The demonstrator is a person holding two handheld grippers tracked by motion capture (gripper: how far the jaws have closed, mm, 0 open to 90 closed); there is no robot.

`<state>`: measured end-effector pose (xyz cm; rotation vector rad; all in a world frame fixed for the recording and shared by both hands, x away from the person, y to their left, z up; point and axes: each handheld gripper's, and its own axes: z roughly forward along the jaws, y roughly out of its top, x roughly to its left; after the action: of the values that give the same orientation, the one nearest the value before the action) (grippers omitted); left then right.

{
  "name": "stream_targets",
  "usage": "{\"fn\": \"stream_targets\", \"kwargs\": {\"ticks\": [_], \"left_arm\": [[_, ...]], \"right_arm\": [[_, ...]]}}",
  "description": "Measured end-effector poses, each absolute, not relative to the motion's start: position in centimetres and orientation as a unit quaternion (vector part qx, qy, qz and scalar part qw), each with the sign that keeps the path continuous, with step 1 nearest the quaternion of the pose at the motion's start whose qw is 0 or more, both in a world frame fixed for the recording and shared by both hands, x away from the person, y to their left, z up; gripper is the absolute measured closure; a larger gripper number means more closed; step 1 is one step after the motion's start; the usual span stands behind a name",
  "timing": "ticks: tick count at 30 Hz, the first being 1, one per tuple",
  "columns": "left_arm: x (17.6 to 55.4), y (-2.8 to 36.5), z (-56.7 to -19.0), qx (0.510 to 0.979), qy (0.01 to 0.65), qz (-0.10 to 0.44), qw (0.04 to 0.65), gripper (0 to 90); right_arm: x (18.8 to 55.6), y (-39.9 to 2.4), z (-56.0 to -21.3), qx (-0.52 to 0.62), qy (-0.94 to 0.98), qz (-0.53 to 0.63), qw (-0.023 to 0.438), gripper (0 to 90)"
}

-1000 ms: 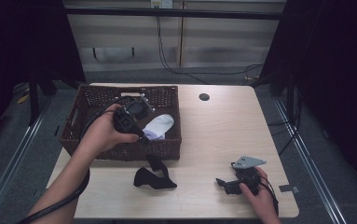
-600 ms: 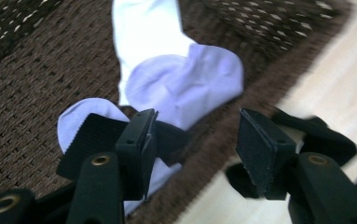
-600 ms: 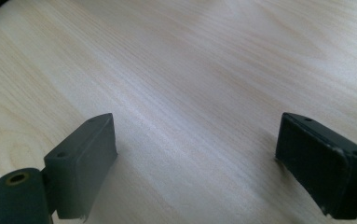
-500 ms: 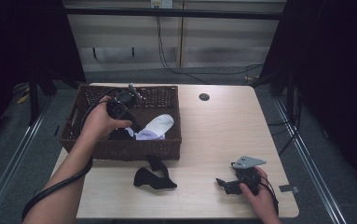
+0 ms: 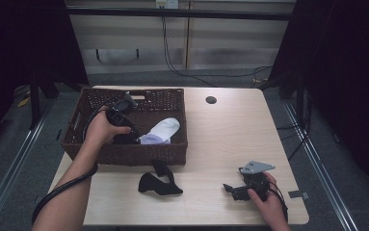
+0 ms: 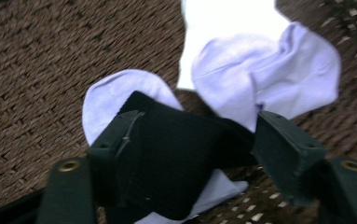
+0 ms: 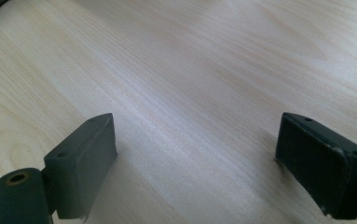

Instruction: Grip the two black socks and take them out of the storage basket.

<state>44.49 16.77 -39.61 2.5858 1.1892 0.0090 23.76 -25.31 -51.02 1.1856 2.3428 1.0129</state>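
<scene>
My left gripper [image 5: 128,136] reaches down into the brown wicker basket [image 5: 124,155]. In the left gripper view a black sock [image 6: 176,158] lies between its jaws [image 6: 195,130] on top of white socks [image 6: 269,70] and the basket floor [image 6: 36,70]. The jaws have just been opening, and the sock rests loosely between the pads. The white socks [image 5: 163,130] sit in the basket's middle. Another black sock [image 5: 159,183] lies on the table in front of the basket. My right gripper [image 5: 228,188] rests on the table at the front right, open and holding nothing [image 7: 195,154].
The light wooden table [image 5: 230,134] has a round cable hole [image 5: 211,100] near its far edge. The basket takes up the table's left rear part. Bare wood [image 7: 190,70] lies ahead of the right gripper. Cables hang behind the table.
My left hand has moved left and lower into the basket, and the gripper now sits down among the socks. The right hand has stayed in place.
</scene>
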Motion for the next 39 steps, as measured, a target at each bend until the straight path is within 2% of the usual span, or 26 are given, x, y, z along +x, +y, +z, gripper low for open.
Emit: {"fn": "stream_targets", "kwargs": {"ticks": [7, 24, 30, 35, 36, 39], "left_arm": [[45.3, 17.9, -41.3, 0.891, 0.433, -0.012, 0.131, 26.0], [45.4, 18.7, -43.4, 0.886, 0.450, -0.033, 0.107, 25.1], [45.2, 18.6, -43.7, 0.883, 0.458, -0.054, 0.091, 34.7], [45.1, 18.4, -44.0, 0.889, 0.446, -0.065, 0.077, 50.6], [45.1, 18.3, -44.0, 0.890, 0.445, -0.066, 0.074, 50.6], [45.0, 18.2, -44.1, 0.891, 0.442, -0.070, 0.071, 63.5]], "right_arm": [[23.8, -25.3, -51.0, 0.415, 0.821, 0.355, 0.163, 11.5], [23.8, -25.3, -51.0, 0.415, 0.822, 0.355, 0.163, 11.5], [23.8, -25.3, -51.0, 0.415, 0.821, 0.355, 0.163, 11.5], [23.8, -25.3, -51.0, 0.415, 0.821, 0.355, 0.163, 11.5], [23.8, -25.3, -51.0, 0.415, 0.821, 0.355, 0.163, 11.5], [23.8, -25.3, -51.0, 0.415, 0.821, 0.355, 0.163, 11.5]]}}
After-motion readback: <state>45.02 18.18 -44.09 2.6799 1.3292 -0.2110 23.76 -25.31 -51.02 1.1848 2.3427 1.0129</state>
